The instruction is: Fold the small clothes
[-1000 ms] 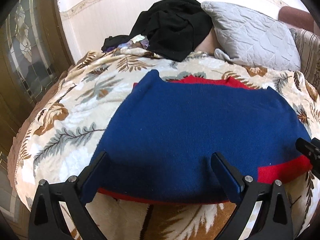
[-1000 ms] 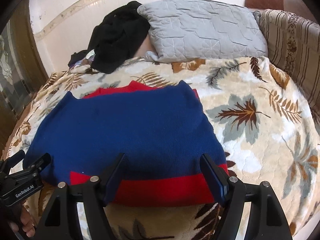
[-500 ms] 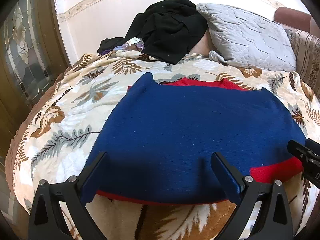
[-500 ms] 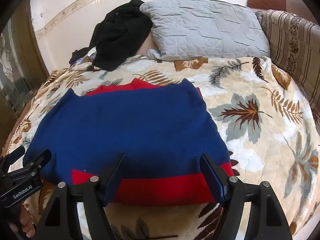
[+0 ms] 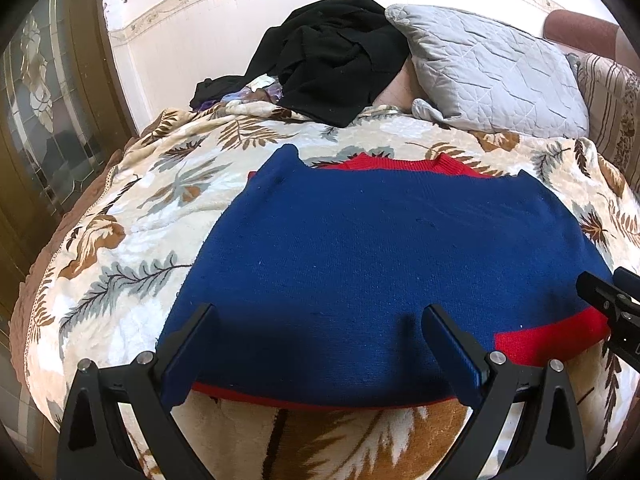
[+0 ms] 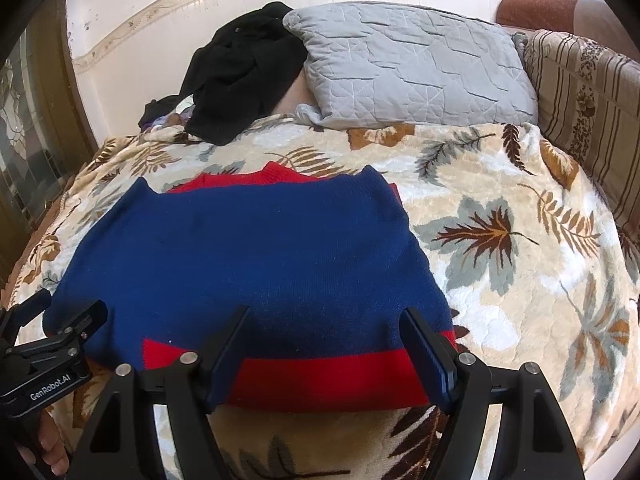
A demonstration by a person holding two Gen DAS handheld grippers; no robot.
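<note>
A blue knitted sweater (image 5: 380, 260) with a red hem band (image 6: 320, 376) and red collar lies flat, folded into a rectangle, on a leaf-patterned blanket (image 5: 120, 240). My left gripper (image 5: 320, 312) hovers open over the sweater's near left edge, nothing between its fingers. Over the near right edge, above the red band, my right gripper (image 6: 326, 312) stands open too, its fingers wide apart. Each gripper also shows at the edge of the other's view: the right gripper (image 5: 610, 284) and the left gripper (image 6: 68, 308). The sweater (image 6: 260, 248) shows no sleeves; they seem tucked under.
A heap of black clothes (image 5: 332, 64) and a grey quilted pillow (image 5: 492, 76) lie at the far side against the wall. A striped cushion (image 6: 588, 120) lines the right side. A glazed wooden door (image 5: 36, 120) stands left. A hand (image 6: 48, 448) holds the left gripper.
The left wrist view has drifted very slightly. Both grippers stay open over the sweater's near edge, and the sweater has not moved.
</note>
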